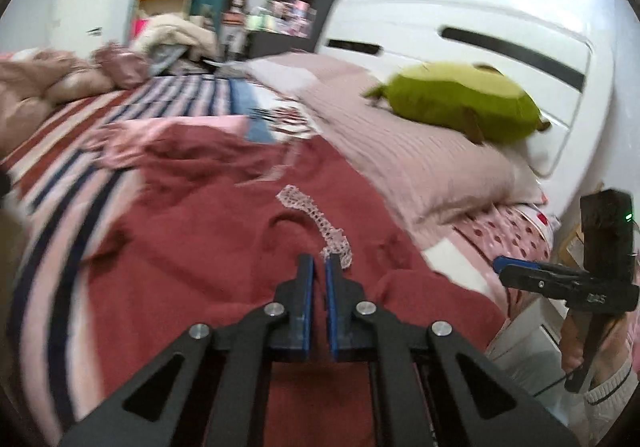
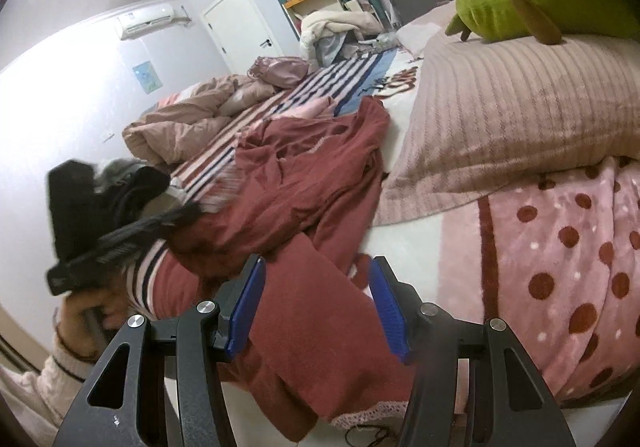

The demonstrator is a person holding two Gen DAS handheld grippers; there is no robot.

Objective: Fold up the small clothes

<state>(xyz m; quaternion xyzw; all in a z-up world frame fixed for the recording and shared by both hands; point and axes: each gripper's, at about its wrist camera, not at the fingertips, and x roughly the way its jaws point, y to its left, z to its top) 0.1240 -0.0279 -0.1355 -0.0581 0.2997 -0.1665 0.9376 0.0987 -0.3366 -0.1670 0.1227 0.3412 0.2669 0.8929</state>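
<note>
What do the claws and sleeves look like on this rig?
Both claws, left claw and right claw, are black angular linkages with silver pivot bolts and blue ribbed finger pads. The right unit's black housing shows a green LED. Cream knit sleeve cuffs carry dark stripes.

Bed (image 2: 404,247), white sheet. On it: striped blanket (image 1: 60,151), crumpled red garment (image 2: 304,183), ribbed pink pillow (image 2: 500,119). Polka-dot pink blanket (image 2: 560,271) beside pillow.

My left hand-held gripper (image 1: 320,267) points forward and downward, blue pads nearly together with only a narrow slit between them. My right hand-held gripper (image 2: 316,281) also angles down, jaws standing partly apart. A hand (image 2: 82,311) in a cream cuff grips the left handle.
</note>
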